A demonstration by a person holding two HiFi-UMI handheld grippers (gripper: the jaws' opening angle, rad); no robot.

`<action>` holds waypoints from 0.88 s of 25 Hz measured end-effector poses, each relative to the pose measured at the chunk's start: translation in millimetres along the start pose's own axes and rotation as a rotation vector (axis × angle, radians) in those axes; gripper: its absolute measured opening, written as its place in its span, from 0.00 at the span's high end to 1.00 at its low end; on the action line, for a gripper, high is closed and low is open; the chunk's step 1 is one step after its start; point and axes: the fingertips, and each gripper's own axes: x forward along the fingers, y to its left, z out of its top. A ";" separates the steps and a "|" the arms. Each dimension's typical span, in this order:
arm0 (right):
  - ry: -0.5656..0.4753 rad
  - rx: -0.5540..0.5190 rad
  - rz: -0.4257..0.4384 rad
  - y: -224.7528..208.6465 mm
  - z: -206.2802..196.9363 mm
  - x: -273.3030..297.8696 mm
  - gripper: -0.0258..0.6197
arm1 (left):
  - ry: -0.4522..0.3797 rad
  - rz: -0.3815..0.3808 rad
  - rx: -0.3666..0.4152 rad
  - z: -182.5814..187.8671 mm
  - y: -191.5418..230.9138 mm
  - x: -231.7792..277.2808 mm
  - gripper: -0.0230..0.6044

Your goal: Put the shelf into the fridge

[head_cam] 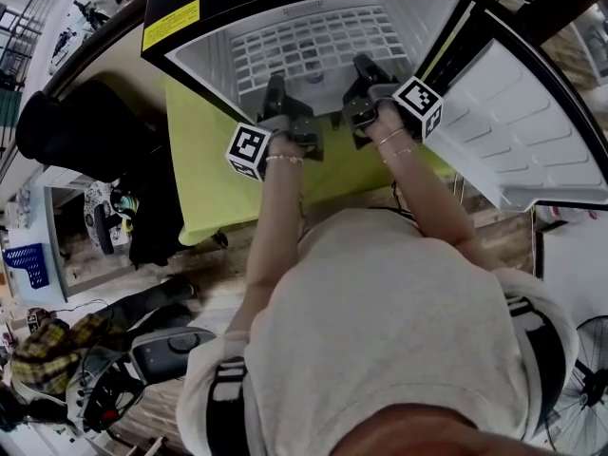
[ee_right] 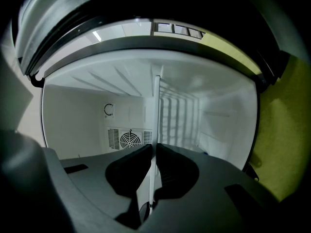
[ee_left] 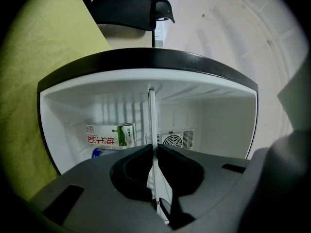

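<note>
Inside the open fridge (head_cam: 204,65), a white wire shelf (head_cam: 313,41).
Its near edge is clamped by the left hand-held gripper (ee_left: 154,152) and the right hand-held gripper (ee_right: 153,152), jaws closed on it.

wood floor, green cloth, clutter at my left

the floor (head_cam: 494,240) under me is brown wood planks. a yellow-green cloth (head_cam: 204,160) hangs ahead of me, lit bright. past its edge a black chair (ee_left: 129,11) stands. at my far left sits a blue basket (head_cam: 28,264), with a plaid cloth (head_cam: 47,350) and a dark bag (head_cam: 171,348) lower on the floor. a fan (head_cam: 581,388) stands at my right.
</note>
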 end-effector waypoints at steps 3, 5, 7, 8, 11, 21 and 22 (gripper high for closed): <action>-0.005 -0.017 0.004 2.1 0.4 -4.2 0.91 | 0.004 0.009 0.007 -0.6 -0.1 -2.6 0.90; -0.009 -0.019 0.008 1.7 0.3 -9.4 0.90 | 0.007 0.016 0.012 -1.5 -0.1 -7.4 0.90; -0.008 -0.020 0.018 1.7 0.2 -13.8 0.91 | 0.006 0.019 0.017 -1.6 -0.3 -13.6 0.93; -0.006 -0.021 0.023 1.7 -0.4 -16.3 0.91 | 0.006 0.019 0.021 -1.4 -0.4 -17.3 0.96; -0.006 -0.023 0.021 0.5 -3.0 -25.2 0.92 | 0.010 0.014 0.025 0.4 -1.6 -27.7 0.96; 0.097 -0.103 0.182 32.2 -22.9 -51.9 0.96 | 0.109 -0.105 0.171 -7.5 -36.6 -53.7 0.95; 0.114 -0.127 0.216 40.4 -27.4 -56.7 0.95 | 0.125 -0.125 0.190 -10.1 -41.9 -57.1 0.95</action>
